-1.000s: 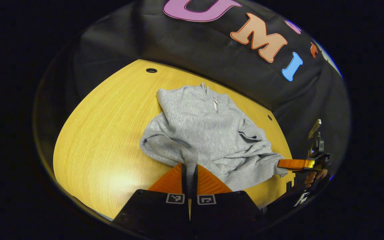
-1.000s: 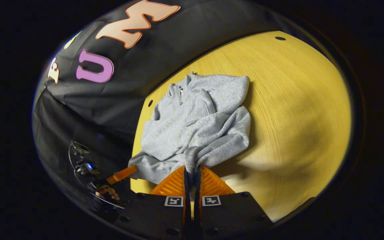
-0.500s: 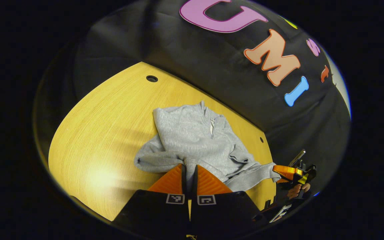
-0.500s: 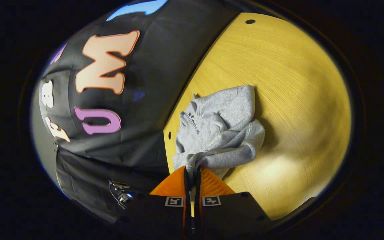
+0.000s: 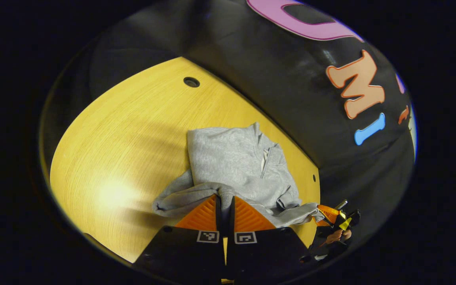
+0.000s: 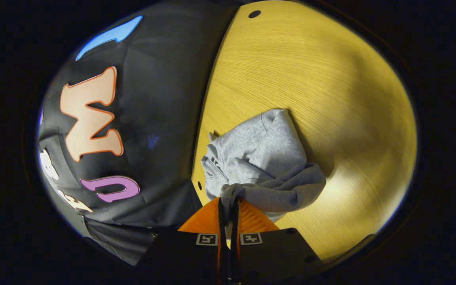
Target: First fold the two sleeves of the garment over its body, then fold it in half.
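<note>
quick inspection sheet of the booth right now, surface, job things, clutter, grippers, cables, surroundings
surface: yellow wood-grain table, small round holes near its far edge.
job's things: grey sweatshirt lying on the table, its near edge lifted toward the collar end.
clutter: nothing seen.
grippers: left gripper shut on the sweatshirt's raised edge; right gripper shut on that edge further along.
cables: nothing seen.
surroundings: black cloth wall behind the table.

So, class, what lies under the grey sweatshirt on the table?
The sweatshirt lies on the yellow wooden table, its lower edge lifted by both grippers. Whatever is beneath the cloth is covered.
</note>
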